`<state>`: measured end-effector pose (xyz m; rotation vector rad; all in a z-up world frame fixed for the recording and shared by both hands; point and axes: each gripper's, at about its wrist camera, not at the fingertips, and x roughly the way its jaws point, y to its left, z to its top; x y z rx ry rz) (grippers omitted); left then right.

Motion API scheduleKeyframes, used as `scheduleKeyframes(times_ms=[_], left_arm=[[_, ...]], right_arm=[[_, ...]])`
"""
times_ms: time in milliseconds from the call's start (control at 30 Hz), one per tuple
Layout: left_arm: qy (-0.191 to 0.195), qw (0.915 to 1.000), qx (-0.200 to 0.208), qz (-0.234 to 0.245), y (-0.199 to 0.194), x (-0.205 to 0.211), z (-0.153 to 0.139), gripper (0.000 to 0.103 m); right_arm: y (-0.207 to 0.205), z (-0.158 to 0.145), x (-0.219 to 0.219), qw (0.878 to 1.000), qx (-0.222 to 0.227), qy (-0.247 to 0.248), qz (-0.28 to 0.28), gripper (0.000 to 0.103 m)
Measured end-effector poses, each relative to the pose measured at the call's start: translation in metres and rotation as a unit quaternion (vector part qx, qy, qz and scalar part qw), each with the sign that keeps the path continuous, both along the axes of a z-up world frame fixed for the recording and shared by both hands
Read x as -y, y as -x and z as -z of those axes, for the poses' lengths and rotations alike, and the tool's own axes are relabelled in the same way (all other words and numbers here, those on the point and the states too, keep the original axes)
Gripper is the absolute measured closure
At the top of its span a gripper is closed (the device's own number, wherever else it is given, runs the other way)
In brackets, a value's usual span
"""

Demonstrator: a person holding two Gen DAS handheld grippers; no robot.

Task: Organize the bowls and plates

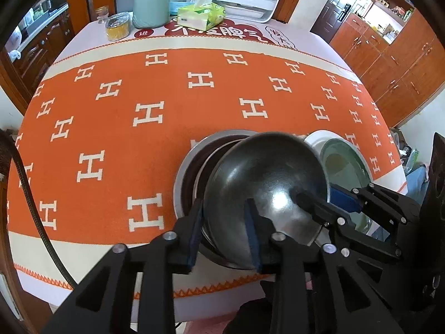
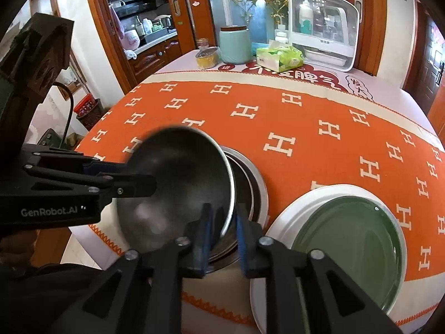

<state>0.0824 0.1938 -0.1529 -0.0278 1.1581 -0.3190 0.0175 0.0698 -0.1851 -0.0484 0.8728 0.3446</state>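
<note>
Dark metal bowl (image 1: 264, 183) tilted over stacked steel bowls (image 1: 185, 167), beside green plate (image 2: 350, 247) on white plate (image 2: 281, 222).

Both grippers, left (image 1: 226, 236) & right (image 2: 222, 239): black plastic, blue-padded jaws, silver screws, "GenRobot.AI" marking.

A dark metal bowl (image 1: 264, 186) stands tilted on edge above a stack of nested bowls (image 1: 192, 167) near the orange tablecloth's (image 1: 139, 128) near edge. The left gripper (image 1: 225, 236) straddles its rim, one pad inside and one outside, while the right gripper (image 1: 328, 197) reaches in from the right onto the same bowl. Just right of the stack, a green plate (image 1: 342, 158) lies on a white plate (image 1: 314, 139).
</note>
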Motion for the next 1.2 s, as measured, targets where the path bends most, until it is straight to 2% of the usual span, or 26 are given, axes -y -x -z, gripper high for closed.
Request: scheduleKeyframes(times_ms=[200, 267, 400, 567, 833, 1200], left_arm=[[0.010, 0.9999, 0.007, 0.008, -0.002, 0.000, -0.002, 0.070], [0.010, 0.9999, 0.010, 0.009, -0.002, 0.000, -0.003, 0.069], [0.006, 0.9999, 0.012, 0.004, -0.005, -0.002, -0.004, 0.057], [0.002, 0.9999, 0.012, -0.006, -0.007, -0.006, -0.002, 0.052], [0.006, 0.9994, -0.026, -0.022, -0.016, -0.013, 0.016, 0.050], [0.037, 0.9945, -0.095, -0.024, -0.032, -0.022, 0.049, 0.050]], right_arm=[[0.000, 0.000, 0.002, 1.000, 0.002, -0.001, 0.012, 0.076], [0.000, 0.000, 0.003, 1.000, 0.003, -0.002, 0.016, 0.071], [-0.001, -0.001, 0.008, 1.000, 0.005, -0.009, 0.023, 0.064], [-0.004, 0.002, 0.015, 0.999, -0.006, -0.023, 0.036, 0.061], [-0.013, 0.016, 0.025, 0.997, -0.041, -0.051, 0.049, 0.061], [-0.025, 0.030, 0.026, 0.993, -0.075, -0.076, 0.047, 0.060]])
